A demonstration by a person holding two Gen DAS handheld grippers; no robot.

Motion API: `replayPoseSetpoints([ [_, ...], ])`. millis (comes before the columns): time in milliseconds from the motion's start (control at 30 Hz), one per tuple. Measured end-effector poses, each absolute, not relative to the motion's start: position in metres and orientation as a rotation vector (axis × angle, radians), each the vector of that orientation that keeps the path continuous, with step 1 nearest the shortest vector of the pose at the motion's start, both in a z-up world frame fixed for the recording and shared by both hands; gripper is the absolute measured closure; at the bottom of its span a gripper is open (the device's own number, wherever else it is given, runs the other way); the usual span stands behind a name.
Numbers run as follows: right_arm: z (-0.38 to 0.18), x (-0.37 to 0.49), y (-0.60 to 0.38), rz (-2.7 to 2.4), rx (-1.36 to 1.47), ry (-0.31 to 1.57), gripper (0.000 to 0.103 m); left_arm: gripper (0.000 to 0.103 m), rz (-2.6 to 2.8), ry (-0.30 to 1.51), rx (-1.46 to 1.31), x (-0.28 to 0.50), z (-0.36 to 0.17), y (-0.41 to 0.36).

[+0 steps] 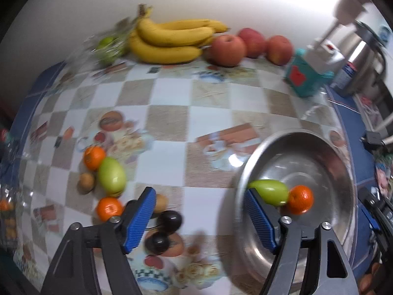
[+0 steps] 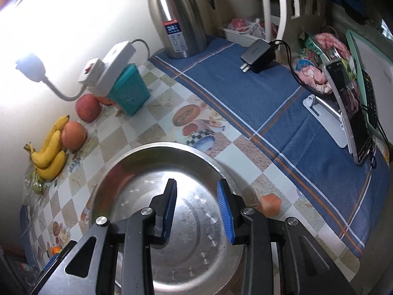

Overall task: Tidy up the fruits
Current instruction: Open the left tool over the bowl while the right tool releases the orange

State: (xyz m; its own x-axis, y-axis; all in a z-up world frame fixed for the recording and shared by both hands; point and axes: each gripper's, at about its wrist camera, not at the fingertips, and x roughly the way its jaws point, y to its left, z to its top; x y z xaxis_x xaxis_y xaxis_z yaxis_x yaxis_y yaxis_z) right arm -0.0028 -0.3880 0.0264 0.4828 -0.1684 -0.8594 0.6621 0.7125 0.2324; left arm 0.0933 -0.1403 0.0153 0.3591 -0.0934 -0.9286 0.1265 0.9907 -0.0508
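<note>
A steel bowl sits at the right of the left wrist view and holds a green mango and an orange. My left gripper is open and empty, above the table between the bowl and a cluster of loose fruit: two oranges, a green mango, small brown fruits and two dark plums. My right gripper is open and empty over the same bowl; its fingers hide the fruit inside.
Bananas, three red apples and bagged green fruit lie along the back wall. A teal box, a steel thermos, a charger, a phone on a stand and an orange cube are nearby.
</note>
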Motion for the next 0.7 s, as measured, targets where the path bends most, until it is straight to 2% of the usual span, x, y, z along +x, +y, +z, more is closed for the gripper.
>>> replayPoseSetpoints([
  [67,0.027,0.000,-0.383,-0.533,0.586,0.955,0.067,0.008,-0.097,1.211,0.005,0.095,0.013,-0.129],
  [300,0.031,0.008,-0.362,-0.488,0.507,1.020,0.049,0.005,-0.018,1.239,-0.080,0.099,0.010,-0.103],
  [533,0.034,0.012,-0.344,-0.442,0.450,1.049,0.047,0.005,-0.007,1.243,-0.091,0.099,0.010,-0.100],
  [633,0.031,0.014,-0.343,-0.436,0.444,1.065,0.045,0.000,0.001,1.251,-0.089,0.099,0.007,-0.101],
  [700,0.028,0.015,-0.343,-0.429,0.447,1.077,0.029,0.000,0.013,1.249,-0.081,0.099,0.006,-0.101],
])
